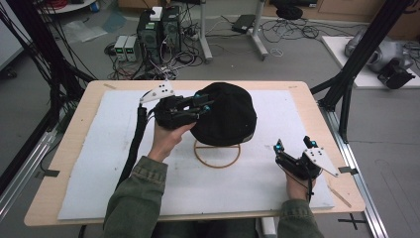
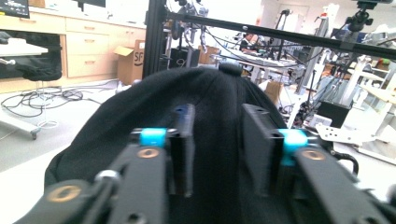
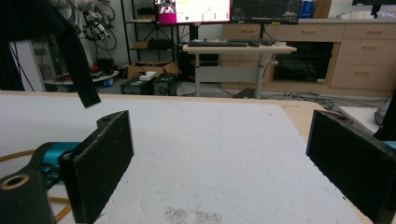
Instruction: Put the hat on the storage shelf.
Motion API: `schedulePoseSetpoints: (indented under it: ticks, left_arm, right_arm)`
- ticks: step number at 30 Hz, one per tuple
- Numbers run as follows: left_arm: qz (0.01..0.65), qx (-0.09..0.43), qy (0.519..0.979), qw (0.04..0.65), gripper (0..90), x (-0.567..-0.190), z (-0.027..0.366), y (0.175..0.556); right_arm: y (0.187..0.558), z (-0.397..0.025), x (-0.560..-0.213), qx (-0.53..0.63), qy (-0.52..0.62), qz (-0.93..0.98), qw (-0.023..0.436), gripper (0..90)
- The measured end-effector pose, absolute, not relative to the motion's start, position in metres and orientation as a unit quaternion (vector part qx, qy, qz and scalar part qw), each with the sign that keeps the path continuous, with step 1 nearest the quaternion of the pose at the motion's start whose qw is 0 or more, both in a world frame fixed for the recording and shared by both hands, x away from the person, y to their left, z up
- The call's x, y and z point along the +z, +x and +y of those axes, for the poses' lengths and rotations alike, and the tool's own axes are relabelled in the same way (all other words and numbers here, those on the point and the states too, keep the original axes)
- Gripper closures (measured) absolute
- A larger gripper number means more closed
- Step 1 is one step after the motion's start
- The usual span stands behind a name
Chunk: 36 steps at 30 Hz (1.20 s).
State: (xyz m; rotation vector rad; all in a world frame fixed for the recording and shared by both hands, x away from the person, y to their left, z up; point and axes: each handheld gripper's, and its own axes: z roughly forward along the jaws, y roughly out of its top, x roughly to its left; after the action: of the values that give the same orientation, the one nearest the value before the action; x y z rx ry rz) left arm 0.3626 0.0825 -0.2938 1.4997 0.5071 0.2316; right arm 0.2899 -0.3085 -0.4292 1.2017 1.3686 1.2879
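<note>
A black hat sits on a wooden ring stand in the middle of the white mat. My left gripper is pressed against the hat's left side. In the left gripper view its jaws stand close together with the hat's black fabric between them. My right gripper rests low near the mat's front right, apart from the hat. Its jaws are wide open over bare mat, and a bit of the ring stand shows at the left edge.
The mat covers most of a wooden table. Black frame posts stand at the table's right and left sides. Computers and cables lie on the floor beyond the far edge. Bare mat lies in front of the stand.
</note>
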Motion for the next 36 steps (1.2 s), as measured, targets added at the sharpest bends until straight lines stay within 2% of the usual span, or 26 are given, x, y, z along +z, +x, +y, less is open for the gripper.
schedulePoseSetpoints:
  ticks: [3, 5, 8, 14, 24, 29, 36]
  left_arm:
    - [0.224, 0.108, 0.668, 0.701, 45.2, -0.292, 0.083, 0.361]
    - [0.234, 0.13, 0.669, 0.693, 33.6, -0.291, 0.083, 0.36]
    - [0.242, 0.142, 0.669, 0.689, 28.2, -0.294, 0.086, 0.36]
    - [0.256, 0.164, 0.66, 0.687, 25.7, -0.301, 0.095, 0.359]
    - [0.272, 0.195, 0.647, 0.685, 16.6, -0.307, 0.112, 0.349]
    - [0.274, 0.224, 0.649, 0.673, 15.3, -0.316, 0.118, 0.338]
    - [0.283, 0.242, 0.63, 0.681, 15.3, -0.329, 0.133, 0.326]
  right_arm:
    - [0.29, -0.309, -0.429, 0.518, 0.484, 0.551, 0.44, 6.4]
    - [0.29, -0.309, -0.429, 0.518, 0.484, 0.551, 0.44, 6.4]
    - [0.29, -0.309, -0.429, 0.518, 0.484, 0.551, 0.439, 6.4]
    - [0.29, -0.308, -0.429, 0.519, 0.485, 0.551, 0.439, 6.4]
    - [0.29, -0.306, -0.429, 0.518, 0.484, 0.551, 0.44, 6.4]
    - [0.29, -0.305, -0.429, 0.519, 0.488, 0.549, 0.437, 6.4]
    - [0.29, -0.303, -0.429, 0.518, 0.485, 0.552, 0.439, 6.4]
